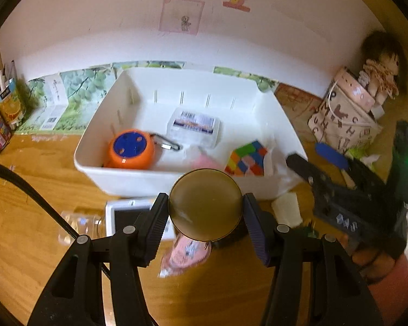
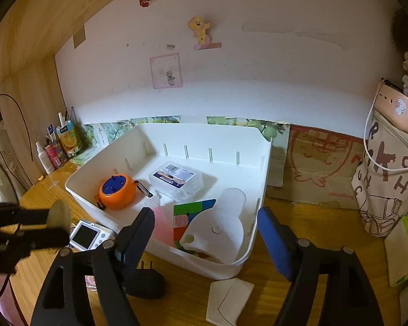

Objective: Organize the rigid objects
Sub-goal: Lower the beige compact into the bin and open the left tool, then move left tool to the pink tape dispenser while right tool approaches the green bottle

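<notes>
My left gripper (image 1: 205, 212) is shut on a round gold disc (image 1: 205, 205), held above the desk just in front of the white bin (image 1: 138, 179). The bin holds an orange and blue round gadget (image 1: 132, 149), a clear plastic box (image 1: 194, 126), a colourful cube (image 1: 246, 159) and a pink item (image 1: 205, 161). My right gripper (image 2: 205, 233) is open and empty, over the bin's near right corner (image 2: 231, 267); it shows at the right of the left wrist view (image 1: 340, 190). In the right wrist view the left gripper with the disc (image 2: 58, 214) is at the left.
On the wooden desk in front of the bin lie a small white device with a screen (image 2: 85, 235), a pink packet (image 1: 185, 255), a black plug (image 2: 147, 281) and a white card (image 2: 228, 300). A printed bag (image 2: 389, 179) stands at right; bottles and cartons (image 2: 59, 149) at back left.
</notes>
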Available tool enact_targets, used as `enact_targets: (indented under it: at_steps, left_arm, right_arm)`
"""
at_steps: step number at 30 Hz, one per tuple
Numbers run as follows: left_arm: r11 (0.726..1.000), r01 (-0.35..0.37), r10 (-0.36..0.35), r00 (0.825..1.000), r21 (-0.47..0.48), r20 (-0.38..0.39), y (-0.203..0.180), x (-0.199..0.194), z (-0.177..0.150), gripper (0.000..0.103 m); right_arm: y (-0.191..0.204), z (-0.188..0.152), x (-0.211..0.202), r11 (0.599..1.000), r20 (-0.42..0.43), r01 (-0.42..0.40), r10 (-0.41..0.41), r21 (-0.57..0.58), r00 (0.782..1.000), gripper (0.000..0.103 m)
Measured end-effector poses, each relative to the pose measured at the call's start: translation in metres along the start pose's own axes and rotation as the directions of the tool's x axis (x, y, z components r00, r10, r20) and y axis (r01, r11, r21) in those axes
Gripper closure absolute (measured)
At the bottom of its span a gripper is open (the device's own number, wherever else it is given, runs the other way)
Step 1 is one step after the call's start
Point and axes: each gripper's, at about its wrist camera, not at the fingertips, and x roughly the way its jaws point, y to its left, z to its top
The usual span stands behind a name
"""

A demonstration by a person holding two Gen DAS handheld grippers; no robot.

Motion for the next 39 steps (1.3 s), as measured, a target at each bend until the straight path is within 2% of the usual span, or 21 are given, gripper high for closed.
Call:
enact_targets:
  at_steps: [7, 16, 21, 22, 24, 26, 33, 39]
  left_arm:
    - [1.000, -0.023, 0.023, 0.999, 0.005, 0.038, -0.003, 0.017, 0.025, 0.044]
    - [0.997, -0.081, 0.081, 0.997, -0.008, 0.006, 0.000, 0.048, 0.050, 0.044]
    - [0.996, -0.081, 0.080, 0.997, -0.040, -0.009, 0.004, 0.057, 0.058, 0.043]
    - [0.996, -0.078, 0.078, 0.997, -0.040, -0.006, 0.004, 0.057, 0.059, 0.042]
    - [0.996, -0.085, 0.086, 0.996, -0.034, 0.011, 0.003, 0.055, 0.059, 0.028]
    - [0.994, -0.105, 0.106, 0.994, -0.026, 0.026, 0.001, 0.052, 0.059, 0.022]
    - [0.993, -0.113, 0.113, 0.994, -0.031, 0.013, 0.000, 0.045, 0.054, 0.022]
    - [0.991, -0.120, 0.122, 0.992, -0.060, 0.025, 0.003, 0.025, 0.044, 0.020]
  right_arm:
    - [-0.005, -0.003, -0.007, 1.000, -0.005, 0.003, -0.003, 0.022, 1.000, 0.022]
    - [-0.010, -0.011, -0.012, 0.999, -0.026, 0.001, 0.001, 0.046, 1.000, 0.022]
    - [-0.015, -0.014, -0.013, 0.996, -0.038, 0.023, -0.020, 0.083, 0.999, 0.022]
    - [-0.017, -0.015, -0.014, 0.996, -0.039, 0.026, -0.023, 0.087, 0.999, 0.022]
    - [-0.019, -0.016, -0.016, 0.995, -0.041, 0.035, -0.031, 0.091, 0.999, 0.022]
    - [-0.021, -0.018, -0.017, 0.995, -0.046, 0.049, -0.045, 0.091, 0.998, 0.022]
    - [-0.024, -0.021, -0.024, 0.994, -0.061, 0.072, -0.067, 0.080, 0.996, 0.022]
    - [-0.016, -0.023, -0.033, 0.995, -0.070, 0.101, -0.099, 0.025, 0.993, 0.022]
